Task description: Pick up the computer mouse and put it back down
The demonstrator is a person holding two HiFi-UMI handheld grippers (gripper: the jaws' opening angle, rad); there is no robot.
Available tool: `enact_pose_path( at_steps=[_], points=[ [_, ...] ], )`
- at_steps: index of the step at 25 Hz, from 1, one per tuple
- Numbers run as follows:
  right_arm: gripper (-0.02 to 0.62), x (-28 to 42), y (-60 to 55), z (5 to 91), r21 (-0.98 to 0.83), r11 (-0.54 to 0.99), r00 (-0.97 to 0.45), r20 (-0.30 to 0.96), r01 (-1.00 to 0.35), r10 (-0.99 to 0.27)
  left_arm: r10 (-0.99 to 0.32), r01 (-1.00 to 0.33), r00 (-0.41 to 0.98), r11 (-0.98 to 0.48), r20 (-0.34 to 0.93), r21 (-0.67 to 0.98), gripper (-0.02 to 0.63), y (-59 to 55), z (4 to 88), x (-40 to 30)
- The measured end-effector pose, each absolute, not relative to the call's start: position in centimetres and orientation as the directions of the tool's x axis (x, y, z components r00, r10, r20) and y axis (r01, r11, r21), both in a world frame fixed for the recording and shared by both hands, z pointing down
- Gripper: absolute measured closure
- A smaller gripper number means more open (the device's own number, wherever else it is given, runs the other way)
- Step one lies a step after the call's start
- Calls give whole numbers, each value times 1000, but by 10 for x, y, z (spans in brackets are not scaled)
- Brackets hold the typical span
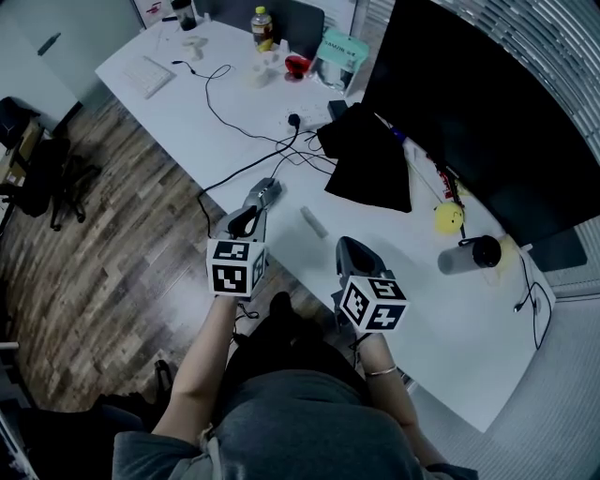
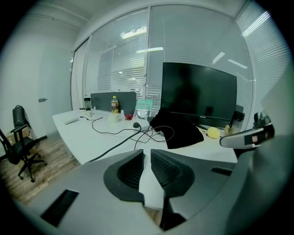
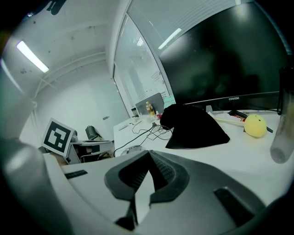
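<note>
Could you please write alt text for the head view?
A person holds a left gripper and a right gripper at the near edge of a white desk; beyond lie a black cloth, cables and a dark monitor.

Two grippers, the left gripper [image 1: 269,187] and the right gripper [image 1: 348,245], are what we count at the near edge of one white desk [image 1: 412,314]. On it we tally one black monitor [image 1: 469,122], one black cloth [image 1: 370,159], one yellow ball [image 1: 449,217], one dark tumbler [image 1: 472,254] and one far bottle [image 1: 262,26]. One office chair [image 1: 56,183] stands left.
</note>
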State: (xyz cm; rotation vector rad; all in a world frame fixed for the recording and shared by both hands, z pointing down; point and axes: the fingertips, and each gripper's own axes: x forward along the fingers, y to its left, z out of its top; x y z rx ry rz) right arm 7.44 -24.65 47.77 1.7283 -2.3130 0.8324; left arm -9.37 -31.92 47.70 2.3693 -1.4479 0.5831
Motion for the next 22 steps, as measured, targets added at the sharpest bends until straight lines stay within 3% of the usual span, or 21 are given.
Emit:
enact_pose_path(
  at_steps=[22],
  points=[
    [589,76,-218,476,-322,228,-354,422,-919,-834,-792,-908,407,-406,456,105,577,-262,471,-100]
  ],
)
